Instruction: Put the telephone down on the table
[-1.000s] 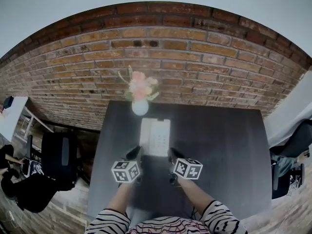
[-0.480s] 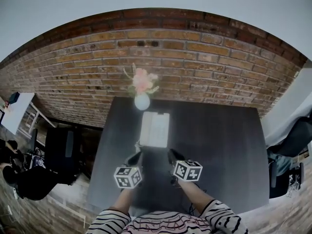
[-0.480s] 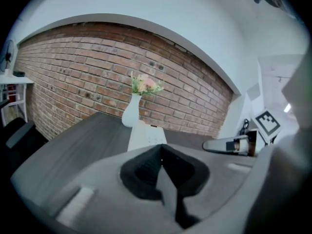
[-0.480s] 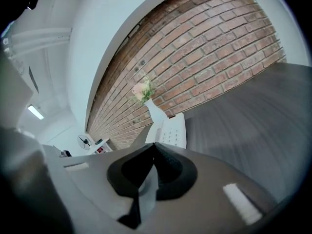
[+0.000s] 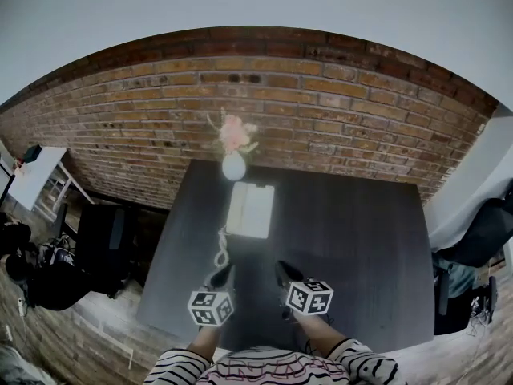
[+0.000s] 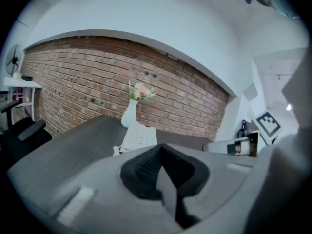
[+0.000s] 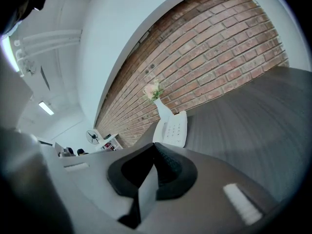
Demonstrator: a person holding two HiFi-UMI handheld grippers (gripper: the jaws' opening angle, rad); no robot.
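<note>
The white plastic desk telephone [image 5: 250, 210] lies flat on the dark wood-grain surface [image 5: 353, 247]. It sits towards the far edge, just in front of the white vase [image 5: 233, 168] of pale pink flowers [image 5: 235, 132] by the red brick wall [image 5: 337, 119]. A coiled white cord [image 5: 220, 249] trails from it towards the near side.

Neither tool touches the telephone. The left tongs [image 5: 220, 277] and the right tongs [image 5: 284, 273] hang over the near part of the surface, well apart from it. Each gripper view shows its black ribbed pads [image 6: 146, 168] clenched together with nothing between them. Judged from this, the putting-down is done, and nothing of the task appears to be left.

The head view is small and soft, so the handset cannot be told from the base, and the keypad shows only as faint dots in the gripper views. Where the cord's near end finishes is unclear. The striped sleeves [image 5: 357, 363] are cut off at the bottom, and the arms hide part of the surface's near edge.
</note>
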